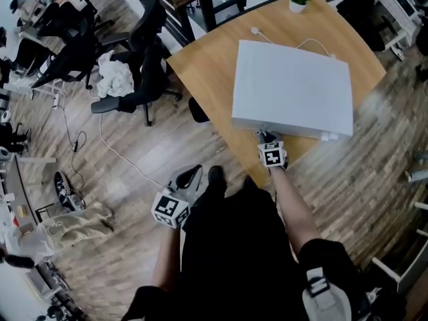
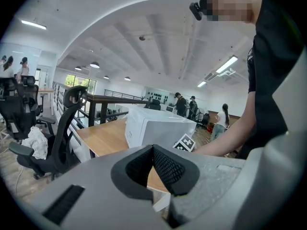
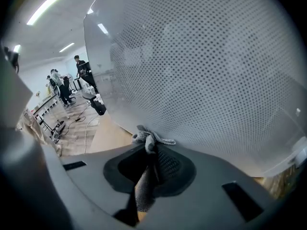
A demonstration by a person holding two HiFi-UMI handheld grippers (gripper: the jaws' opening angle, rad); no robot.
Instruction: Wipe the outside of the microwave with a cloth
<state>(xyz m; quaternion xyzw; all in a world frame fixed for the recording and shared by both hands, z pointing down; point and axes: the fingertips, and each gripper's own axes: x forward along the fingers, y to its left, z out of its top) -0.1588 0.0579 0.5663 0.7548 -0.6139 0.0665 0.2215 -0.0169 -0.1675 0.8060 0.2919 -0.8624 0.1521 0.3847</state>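
Right gripper [image 3: 152, 150] clamped on grey cloth [image 3: 149, 139], at the white microwave's [image 1: 294, 89] front, 6 o'clock side. Microwave sits on wooden table [image 1: 204, 62]. Left gripper [image 2: 153, 150] closed, empty, 8 o'clock over plank floor [image 1: 134, 179]. Office chair [image 1: 144, 79] at 10.

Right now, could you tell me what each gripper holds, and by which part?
The right gripper pinches the cloth behind its bunched tip; the left gripper holds nothing.
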